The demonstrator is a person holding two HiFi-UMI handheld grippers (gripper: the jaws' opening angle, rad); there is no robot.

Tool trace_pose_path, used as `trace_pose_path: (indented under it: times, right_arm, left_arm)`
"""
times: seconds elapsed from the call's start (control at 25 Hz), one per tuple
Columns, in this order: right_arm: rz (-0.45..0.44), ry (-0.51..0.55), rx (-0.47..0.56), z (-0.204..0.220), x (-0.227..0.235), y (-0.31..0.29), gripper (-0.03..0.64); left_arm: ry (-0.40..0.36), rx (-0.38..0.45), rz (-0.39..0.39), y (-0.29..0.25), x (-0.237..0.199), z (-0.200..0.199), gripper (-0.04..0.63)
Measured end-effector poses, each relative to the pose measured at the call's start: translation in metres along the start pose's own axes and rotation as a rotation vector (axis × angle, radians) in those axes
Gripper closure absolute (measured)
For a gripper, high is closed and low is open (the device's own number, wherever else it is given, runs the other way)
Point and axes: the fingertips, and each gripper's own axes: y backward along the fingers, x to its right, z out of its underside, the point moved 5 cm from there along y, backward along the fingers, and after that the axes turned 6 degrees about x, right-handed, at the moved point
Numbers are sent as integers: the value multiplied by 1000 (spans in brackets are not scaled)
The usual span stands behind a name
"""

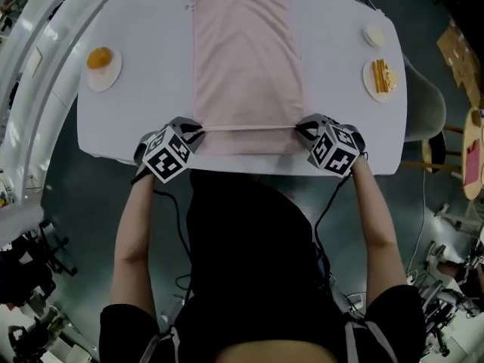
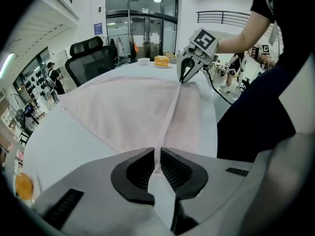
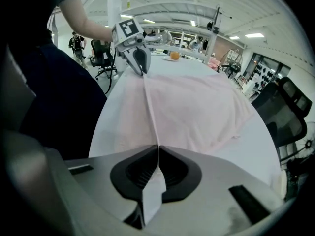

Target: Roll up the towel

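Towel, pale pink: I hold its near edge clamped in both sets of fingers. The left gripper has one corner, the right gripper the other, with the hem taut between them. Beyond the fingers the cloth lies flat along the white table.

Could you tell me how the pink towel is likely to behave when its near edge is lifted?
The towel is probably floppy: its near edge runs straight only where it is stretched between the left claw and the right claw, so it would likely sag if slackened. It looks thin and light, since both claws close almost fully on it.
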Motion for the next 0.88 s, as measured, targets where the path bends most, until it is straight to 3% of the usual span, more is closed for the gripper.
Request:
trace_pose_path:
  times: [0.12,0.2,0.36,0.4,0.6,0.64,0.8,0.88]
  right_arm:
    - [-9,0,-14,6,5,-3,599]
    - [-3,-10,-18,9,10,-3,551]
    - [13,-17,-12,8,14,-3,548]
    - [19,-15,-15,8,15,-3,504]
    - [61,-4,-17,10,24,0,482]
    - [77,-1,-17,9,27,2,404]
    - [148,10,18,-4,37,20,391]
    - [157,18,41,-10,36,31,391]
  left_arm:
    - [-12,-13,-24,-6,-3,-4,552]
    - [-11,-13,-29,-10,-5,-5,552]
    - [-1,-6,-51,-8,-8,-3,547]
    - [5,-6,-65,-8,-9,-3,541]
    - [34,-13,-145,-4,-15,-3,433]
    - [44,-4,-162,-1,-17,-3,423]
    - [70,35,-193,21,-24,-3,422]
    - [44,28,-186,31,-22,-4,422]
